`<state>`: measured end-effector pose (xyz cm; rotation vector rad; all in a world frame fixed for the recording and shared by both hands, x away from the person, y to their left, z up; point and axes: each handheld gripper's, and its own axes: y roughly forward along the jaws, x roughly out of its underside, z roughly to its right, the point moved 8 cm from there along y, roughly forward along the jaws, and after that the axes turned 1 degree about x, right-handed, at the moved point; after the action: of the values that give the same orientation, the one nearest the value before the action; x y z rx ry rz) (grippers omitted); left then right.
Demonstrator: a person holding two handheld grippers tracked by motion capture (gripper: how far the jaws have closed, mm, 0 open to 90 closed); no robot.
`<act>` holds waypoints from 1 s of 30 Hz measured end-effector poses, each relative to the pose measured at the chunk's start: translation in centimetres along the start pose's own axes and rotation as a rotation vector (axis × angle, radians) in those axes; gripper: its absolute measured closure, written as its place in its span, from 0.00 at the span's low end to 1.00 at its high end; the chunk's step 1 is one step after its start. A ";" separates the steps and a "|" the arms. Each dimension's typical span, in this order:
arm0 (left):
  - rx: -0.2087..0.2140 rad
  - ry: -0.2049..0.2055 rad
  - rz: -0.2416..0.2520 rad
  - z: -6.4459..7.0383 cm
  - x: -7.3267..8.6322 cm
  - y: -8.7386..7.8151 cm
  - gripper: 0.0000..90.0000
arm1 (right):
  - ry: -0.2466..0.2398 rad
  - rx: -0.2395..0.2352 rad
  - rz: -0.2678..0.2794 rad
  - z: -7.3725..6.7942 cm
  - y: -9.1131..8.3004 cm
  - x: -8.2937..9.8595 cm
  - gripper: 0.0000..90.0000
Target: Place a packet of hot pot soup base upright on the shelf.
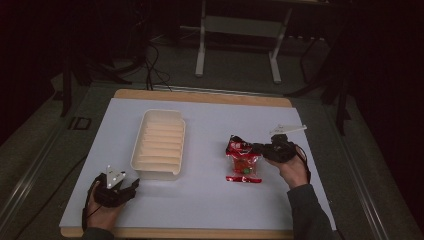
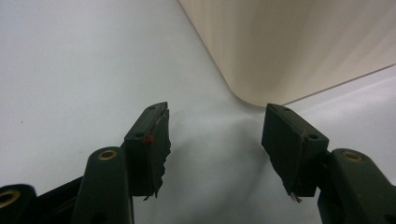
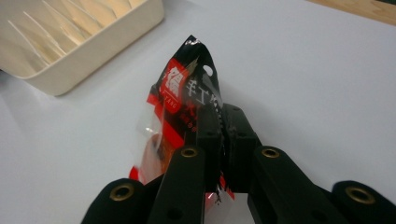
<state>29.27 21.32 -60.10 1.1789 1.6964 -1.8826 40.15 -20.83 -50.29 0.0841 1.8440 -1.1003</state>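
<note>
A red and black snack packet (image 1: 243, 160) with a clear window lies right of the table's middle. My right gripper (image 1: 256, 148) is shut on the packet's upper edge; in the right gripper view the packet (image 3: 184, 100) stands up from between the closed jaws of that gripper (image 3: 223, 133). A cream ridged tray (image 1: 159, 144) sits left of centre. My left gripper (image 1: 131, 187) rests open near the table's front left, just short of the tray's near corner. In the left gripper view, the left gripper (image 2: 215, 135) has nothing between its jaws and the tray's corner (image 2: 280, 46) lies ahead.
A white sheet (image 1: 210, 200) covers the wooden table. The person's hands and sleeves come in at the bottom. A white frame stand (image 1: 240, 30) and cables sit on the dark floor beyond the table's far edge.
</note>
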 end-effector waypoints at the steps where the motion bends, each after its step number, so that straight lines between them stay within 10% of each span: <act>1: 0.000 0.000 0.000 0.0 0.0 0.0 0.46 | 0.000 -0.002 0.002 -0.1 -0.1 -0.1 0.96; 30: -0.001 -0.006 0.009 -0.1 0.0 -0.1 0.49 | -0.024 -0.016 0.080 -1.2 -0.8 -2.0 0.97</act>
<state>29.22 21.40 -60.02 1.1778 1.6863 -1.8778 40.02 -19.70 -48.12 0.1332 1.8118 -1.0275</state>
